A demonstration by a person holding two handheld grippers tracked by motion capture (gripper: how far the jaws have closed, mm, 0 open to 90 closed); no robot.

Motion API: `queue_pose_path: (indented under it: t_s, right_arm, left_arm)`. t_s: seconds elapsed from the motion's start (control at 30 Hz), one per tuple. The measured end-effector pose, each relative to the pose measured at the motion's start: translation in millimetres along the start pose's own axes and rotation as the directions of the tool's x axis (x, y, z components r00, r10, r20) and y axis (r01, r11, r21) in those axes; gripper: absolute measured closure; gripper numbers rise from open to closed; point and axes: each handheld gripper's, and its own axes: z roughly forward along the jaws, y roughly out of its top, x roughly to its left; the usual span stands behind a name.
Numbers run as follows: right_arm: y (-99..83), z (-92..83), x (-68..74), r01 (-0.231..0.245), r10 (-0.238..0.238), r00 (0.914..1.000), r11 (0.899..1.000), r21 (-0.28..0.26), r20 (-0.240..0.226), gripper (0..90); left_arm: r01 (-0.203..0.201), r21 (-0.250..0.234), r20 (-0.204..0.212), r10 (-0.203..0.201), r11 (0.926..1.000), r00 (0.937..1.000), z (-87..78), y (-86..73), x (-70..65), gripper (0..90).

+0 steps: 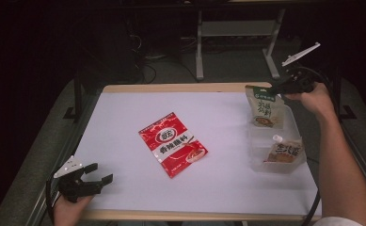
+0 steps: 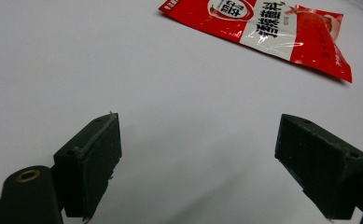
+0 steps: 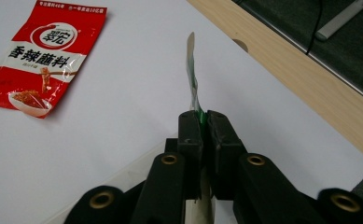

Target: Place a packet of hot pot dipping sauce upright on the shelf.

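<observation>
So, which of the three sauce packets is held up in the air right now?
The green-topped packet, pinched at its top edge by the right hand-held gripper. The red packet lies flat on the table, and the spouted pouch lies inside the clear bin.

The red sauce packet (image 3: 41, 58) lying on the white table carries large white Chinese characters, 香辣蘸料, across its middle band. Above them sits a round red-and-white logo with two characters that look like 翠宏. A line of small white print runs along its top edge, too small to read. The beige pouch (image 1: 264, 107) and the spouted pouch (image 1: 284, 152) carry dark Chinese characters, too blurred to read.
</observation>
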Motion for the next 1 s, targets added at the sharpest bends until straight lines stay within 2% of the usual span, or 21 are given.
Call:
queue_pose_path:
  t_s: [0.17, 0.2, 0.3, 0.4, 0.43, 0.47, 0.53, 0.6, 0.63, 0.67, 0.73, 0.83, 0.93, 1.0]
  right_arm:
    - [-11.2, -7.9, -8.5, -0.032, 0.032, 0.9978, 0.999, 0.007, 0.058, 75.4]
    - [-14.4, -9.5, -9.5, -0.046, 0.045, 0.9948, 0.999, 0.006, 0.092, 74.1]
    - [-22.2, -12.0, -13.5, -0.082, 0.082, 0.9852, 0.997, -0.007, 0.151, 66.3]
    - [-28.3, -13.3, -16.3, -0.117, 0.119, 0.9783, 0.993, -0.023, 0.17, 60.6]
    - [-29.5, -13.1, -17.3, -0.131, 0.131, 0.9747, 0.991, -0.014, 0.181, 60.6]
    - [-30.7, -12.9, -17.8, -0.139, 0.138, 0.9748, 0.99, -0.006, 0.175, 60.1]
    - [-33.0, -13.4, -17.0, -0.131, 0.131, 0.9703, 0.991, -0.016, 0.203, 59.2]
    - [-35.0, -14.9, -17.3, -0.144, 0.149, 0.9677, 0.989, -0.036, 0.204, 58.1]
    - [-35.3, -16.3, -16.5, -0.148, 0.153, 0.9618, 0.988, -0.039, 0.227, 57.5]
    - [-35.8, -17.8, -15.9, -0.151, 0.159, 0.9597, 0.987, -0.052, 0.232, 57.7]
    - [-36.1, -19.3, -15.8, -0.151, 0.161, 0.9603, 0.987, -0.062, 0.228, 57.5]
    - [-33.5, -21.2, -12.1, -0.129, 0.143, 0.9575, 0.989, -0.07, 0.25, 57.9]
    - [-30.0, -19.1, -9.5, -0.114, 0.13, 0.9588, 0.991, -0.076, 0.253, 58.0]
    - [-27.6, -16.4, -8.3, -0.112, 0.128, 0.9636, 0.991, -0.079, 0.235, 58.1]
  left_arm:
    - [-0.002, 0.005, 0.005, 0.002, 1.0, 1.0, 1.4, 0.7, -0.7, 14.4]
    - [-0.004, 0.006, 0.007, 0.004, 1.0, 1.0, 1.9, 0.6, -0.8, 14.4]
    - [-0.007, 0.007, 0.011, 0.007, 1.0, 0.9999, 2.7, 1.0, -1.9, 14.4]
    - [-0.011, 0.009, 0.015, 0.011, 0.9999, 0.9998, 3.6, 1.2, -3.0, 14.4]
    - [-0.008, 0.008, 0.016, 0.008, 0.9999, 0.9998, 4.0, 1.2, -3.4, 14.4]
    - [-0.011, 0.01, 0.016, 0.011, 0.9999, 0.9998, 4.3, 1.2, -3.5, 14.4]
    - [-0.013, 0.014, 0.018, 0.012, 0.9998, 0.9998, 4.9, 1.1, -3.8, 14.4]
    - [-0.011, 0.013, 0.021, 0.01, 0.9999, 0.9997, 5.7, 1.2, -4.5, 14.4]
    - [-0.015, 0.015, 0.021, 0.015, 0.9998, 0.9997, 5.7, 1.2, -4.4, 14.4]
    - [-0.013, 0.012, 0.022, 0.013, 0.9998, 0.9997, 5.9, 1.2, -4.7, 14.4]
    - [-0.014, 0.011, 0.023, 0.014, 0.9998, 0.9996, 6.1, 1.2, -4.7, 14.4]
    - [-0.017, 0.018, 0.026, 0.016, 0.9997, 0.9995, 6.8, 1.7, -5.1, 14.4]
    - [-0.022, 0.017, 0.029, 0.022, 0.9996, 0.9993, 7.6, 2.2, -5.5, 14.4]
    - [-0.023, 0.016, 0.03, 0.023, 0.9996, 0.9993, 8.1, 2.4, -5.5, 14.4]
